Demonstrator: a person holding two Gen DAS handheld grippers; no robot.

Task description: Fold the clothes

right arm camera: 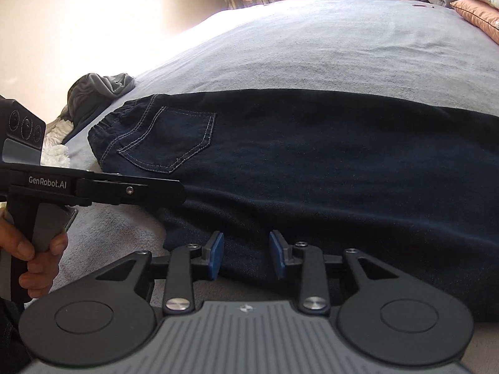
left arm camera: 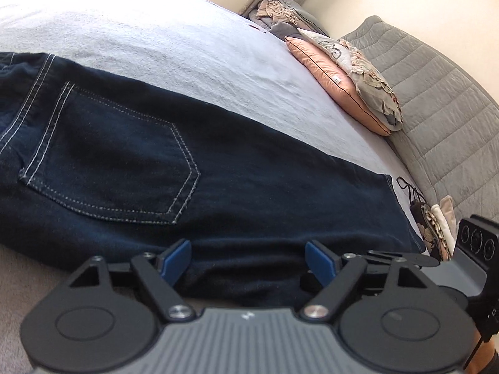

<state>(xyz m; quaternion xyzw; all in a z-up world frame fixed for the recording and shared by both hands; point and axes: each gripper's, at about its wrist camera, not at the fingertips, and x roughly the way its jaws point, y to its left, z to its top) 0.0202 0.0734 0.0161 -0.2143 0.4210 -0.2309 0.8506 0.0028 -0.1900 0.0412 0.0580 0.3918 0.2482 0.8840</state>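
Dark blue jeans (left arm camera: pixel 218 168) spread flat across a pale bed sheet (left arm camera: pixel 156 31), back side up, with a stitched back pocket (left arm camera: pixel 109 155) facing up and the elastic waistband (right arm camera: pixel 106 121) toward the left end in the right wrist view. Folded along the length, it seems, one half over the other, though hard to confirm from here. Left gripper (left arm camera: pixel 248 260) at the near edge of the jeans, fingers wide apart, blue pads (left arm camera: pixel 176 261) over the dark cloth, nothing between them; whether touching the fabric or just above it, cannot tell. Right gripper (right arm camera: pixel 246 255) also at the near edge of the jeans, fingers apart but narrower than on the left, a blue pad (right arm camera: pixel 216 255) on each side, nothing pinched between. In the right wrist view, the left gripper's body seen from the side, held by a hand (right arm camera: pixel 37 258) at its handle, reaching over the near edge of the jeans not far from the pocket. Pink pillow (left arm camera: pixel 336 84) and a patterned grey pillow (left arm camera: pixel 371 84) at the far side of the bed, beside a grey quilted cover (left arm camera: pixel 436 109). A crumpled grey garment (right arm camera: pixel 96 93) near the waistband end, just beside the sheet edge.
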